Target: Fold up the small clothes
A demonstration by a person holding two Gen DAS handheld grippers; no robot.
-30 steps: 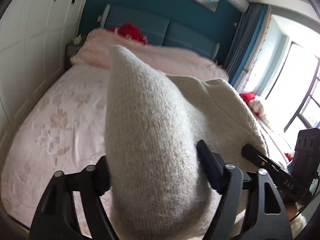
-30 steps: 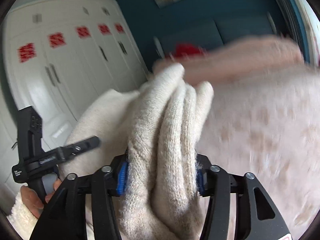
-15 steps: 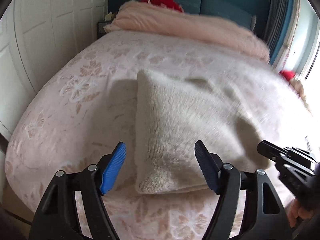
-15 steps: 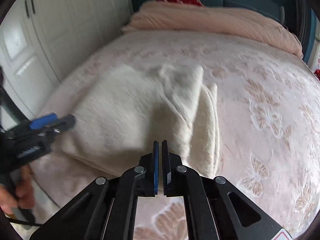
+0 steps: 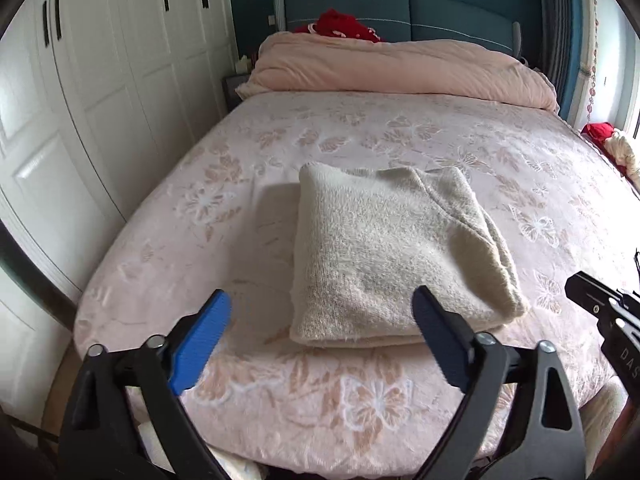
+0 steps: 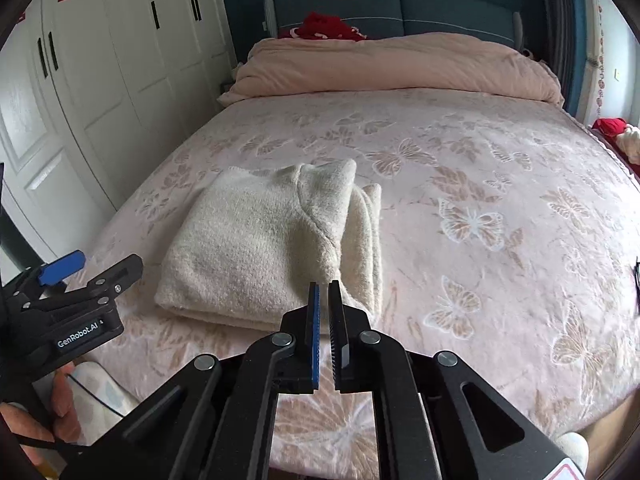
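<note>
Folded cream sweater (image 5: 394,256) lies on my pink bedspread (image 5: 400,128)
My left gripper (image 5: 320,320) gapes wide, holding nothing; my right gripper (image 6: 325,300) is nearly closed and empty, both just short of the sweater

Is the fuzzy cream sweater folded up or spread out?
Folded. The sweater lies on the bed as a compact stacked rectangle.

sweater (image 5: 396,248): cream knit | bedspread (image 5: 400,136): pale pink, butterfly-and-flower print | duvet (image 5: 400,66): plain peach, far | headboard (image 5: 408,8): teal | wardrobe (image 5: 100,60): white, left
</note>
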